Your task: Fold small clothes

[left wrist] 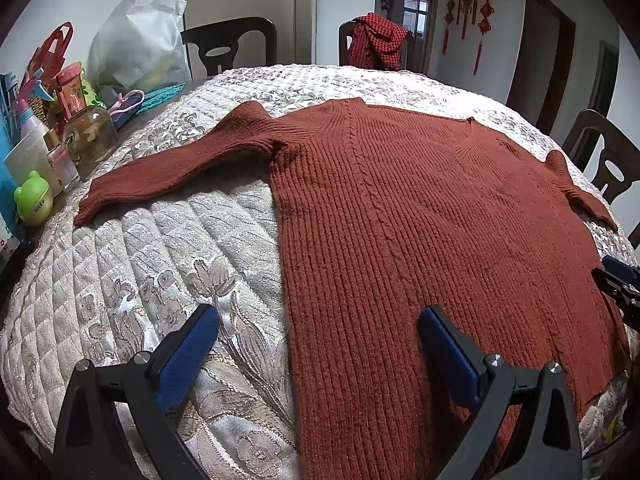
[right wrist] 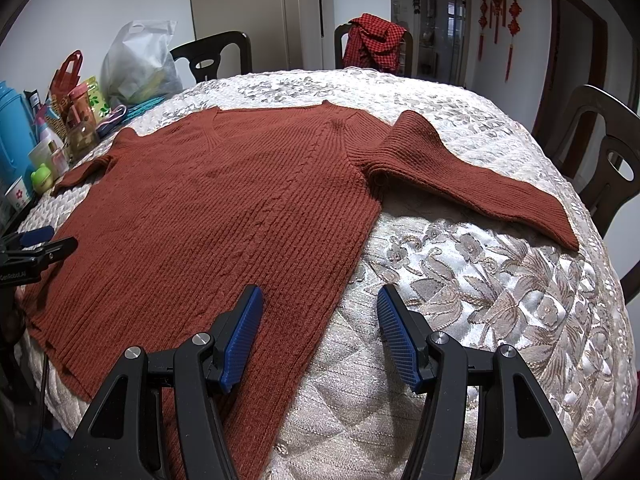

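Progress: nothing was folded yet, as far as the views showed; the rust-red sweater [left wrist: 420, 208] lay flat, front up, both sleeves spread out to the sides.
Sweater position: on the quilted cover [left wrist: 152, 248] over the table, hem toward the cameras, neckline toward the far chairs.
Left sleeve: the left sleeve [left wrist: 172, 168] stretched outward, its cuff near the clutter at the table's edge.
Right sleeve: the right sleeve [right wrist: 472, 180] angled out and down, cuff near the cover's right edge.
Left gripper: the left gripper [left wrist: 318, 354] hovered at the hem's left side, jaws wide apart, holding nothing.
Right gripper: the right gripper [right wrist: 320, 336] hovered at the hem's right side, jaws wide apart and empty.
Left to do: by my judgement every fold, sleeves inward first, then the body.
Count, clothes to fold: one sweater; a red checked garment [right wrist: 374, 42] hung over a far chair.
Count, grippers: two.
Count, sleeves: two.
Count, chairs seen: three in the right view.
Count, white bag: one white bag [left wrist: 138, 40].
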